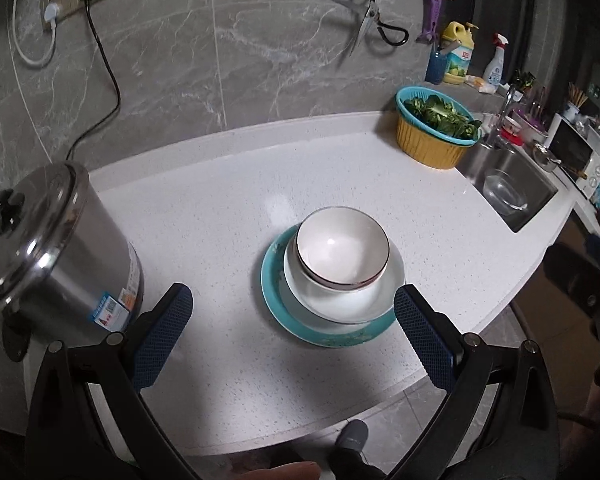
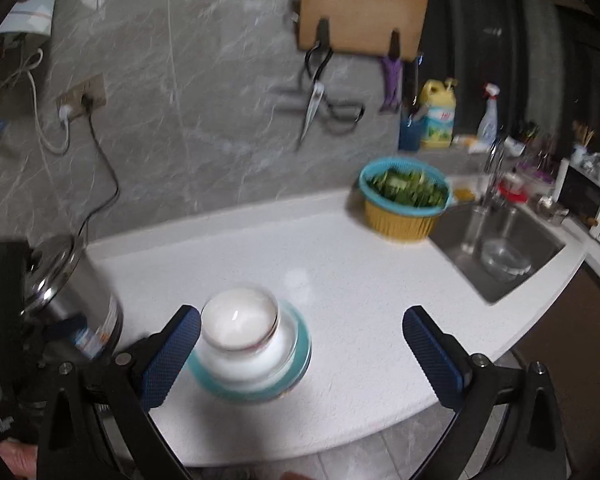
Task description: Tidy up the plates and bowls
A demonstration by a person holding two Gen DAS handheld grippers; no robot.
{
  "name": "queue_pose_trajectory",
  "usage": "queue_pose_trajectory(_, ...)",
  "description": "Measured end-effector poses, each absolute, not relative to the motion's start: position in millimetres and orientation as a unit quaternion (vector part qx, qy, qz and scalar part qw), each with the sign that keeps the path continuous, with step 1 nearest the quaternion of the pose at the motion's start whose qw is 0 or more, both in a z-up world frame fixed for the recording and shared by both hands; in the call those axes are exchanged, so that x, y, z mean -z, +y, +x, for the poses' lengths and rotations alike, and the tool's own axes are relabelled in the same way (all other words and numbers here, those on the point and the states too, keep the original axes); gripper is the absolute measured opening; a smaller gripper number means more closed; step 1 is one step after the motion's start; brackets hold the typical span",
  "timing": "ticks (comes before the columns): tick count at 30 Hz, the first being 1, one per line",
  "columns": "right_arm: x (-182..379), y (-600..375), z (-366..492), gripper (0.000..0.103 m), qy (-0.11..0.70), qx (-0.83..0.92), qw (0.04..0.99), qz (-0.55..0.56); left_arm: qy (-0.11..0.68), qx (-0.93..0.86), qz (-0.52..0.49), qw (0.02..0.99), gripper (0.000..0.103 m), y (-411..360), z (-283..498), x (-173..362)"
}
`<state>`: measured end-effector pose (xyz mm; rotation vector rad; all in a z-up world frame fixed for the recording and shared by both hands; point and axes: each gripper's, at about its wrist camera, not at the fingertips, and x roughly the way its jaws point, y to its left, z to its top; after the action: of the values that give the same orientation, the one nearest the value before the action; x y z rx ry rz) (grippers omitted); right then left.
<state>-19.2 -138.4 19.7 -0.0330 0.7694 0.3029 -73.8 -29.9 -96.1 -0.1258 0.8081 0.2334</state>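
Stack: a white ceramic bowl with a dark metallic rim (image 1: 342, 250) sits inside a wider plain white bowl (image 1: 344, 296), which rests on a round teal plate with a light floral pattern (image 1: 276, 300), all on the white speckled table (image 1: 228, 216).
Left tool (image 1: 293, 309): raised over the table's front edge and tilted down toward the stack; its two blue-padded fingers are spread wide, one on each side of the stack, gripping nothing.
Right tool (image 2: 302, 330): also above the front edge, angled downward; fingers equally wide apart and empty. Its left finger overlaps the stack's left edge in this blurred view, and whether they touch cannot be told.
Steel pot: a lidded stainless-steel pot with a black knob (image 1: 56, 248) stands left of the stack, well apart.
Basket: a yellow ribbed tub holding a teal strainer of green leaves (image 1: 434, 130) stands beyond the stack to the right, beside the steel sink (image 1: 512, 190).
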Motion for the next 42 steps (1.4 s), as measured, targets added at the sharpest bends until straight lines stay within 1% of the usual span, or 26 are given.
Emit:
queue_pose_trajectory(2,-16.5,-142.2,-18.9,0.103,0.382,-0.139,0.914,0.001,0.387,-0.11,-0.066,0.913,0.102,-30.0,-73.4,91.8)
queue_pose_trajectory(6,-12.5,-132.8,-23.5,0.103,0.392,-0.112,0.913,-0.033,0.382,-0.106,-0.072,0.915,0.102,-30.8,-72.2,86.7)
queue_pose_trajectory(13,-10.7,-135.2,-23.2,0.103,0.415,-0.085,0.906,-0.026,0.379,-0.104,-0.065,0.917,0.102,-35.3,-65.0,81.9)
queue_pose_trajectory(26,-19.4,-139.1,-19.5,0.103,0.412,-0.066,0.909,-0.024,0.375,-0.106,-0.069,0.919,0.102,-29.3,-64.5,76.6)
queue_pose_trajectory(42,-15.8,-136.9,-11.0,0.103,0.424,-0.054,0.904,-0.025,0.374,-0.106,-0.067,0.919,0.102,-28.6,-66.3,75.0)
